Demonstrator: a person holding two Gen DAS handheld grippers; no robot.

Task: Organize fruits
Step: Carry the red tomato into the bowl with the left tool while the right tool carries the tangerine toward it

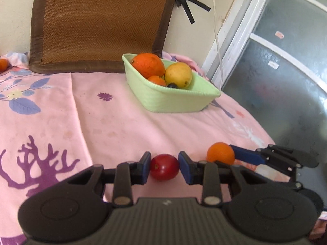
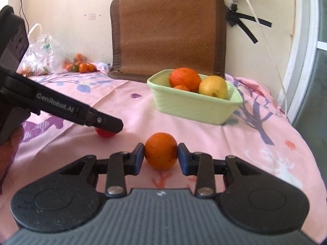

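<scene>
My left gripper [image 1: 164, 167] has its blue pads against both sides of a small red fruit [image 1: 164, 167] on the pink cloth. My right gripper [image 2: 161, 156] has its pads against both sides of a small orange [image 2: 161, 153], also on the cloth. That orange shows in the left wrist view [image 1: 220, 153] with a right finger [image 1: 247, 155] beside it. The red fruit is mostly hidden under the left gripper in the right wrist view [image 2: 105, 133]. A light green basket [image 1: 173, 100] [image 2: 194, 106] farther back holds a large orange [image 2: 185, 79], a yellow fruit [image 2: 213, 86], a small orange and a dark berry.
A brown woven mat [image 2: 167, 32] leans on the wall behind the basket. A plastic bag [image 2: 38, 55] and several small oranges [image 2: 84, 67] lie at the far left. The cloth's edge drops off at the right beside a glass door [image 1: 286, 71]. A white cable [image 2: 263, 34] hangs there.
</scene>
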